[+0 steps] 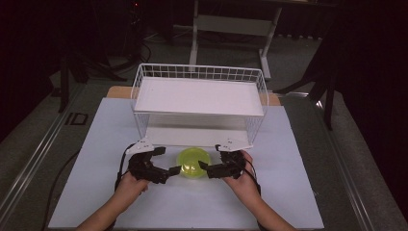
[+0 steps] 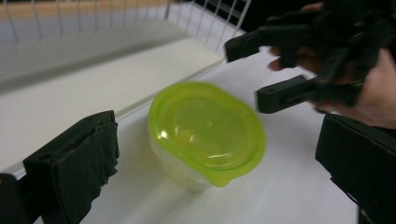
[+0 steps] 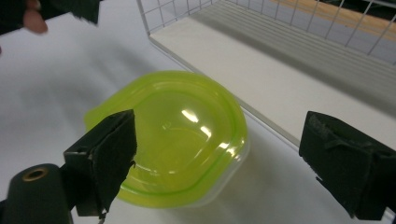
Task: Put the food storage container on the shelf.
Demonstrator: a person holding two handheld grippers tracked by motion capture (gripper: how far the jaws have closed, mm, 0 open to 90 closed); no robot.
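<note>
A lime-lidded container (image 1: 193, 162) is seen on the white tabletop (image 1: 96, 144), just in front of the white wire rack (image 1: 199, 103). The left gripper (image 1: 169, 161) is held just to the left of the container, its fingers (image 2: 74, 163) spread wide apart with nothing clamped. The right gripper (image 1: 209, 158) is held just to the right of the container, its fingers (image 3: 105, 154) likewise set wide apart and pressed on nothing.

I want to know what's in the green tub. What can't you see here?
- Tub contents: high view too small, lid hides them in the right gripper view.
- Tub's near wall: left gripper view, blurred.
- Rack's lower shelf, high view: upper shelf covers most.
</note>
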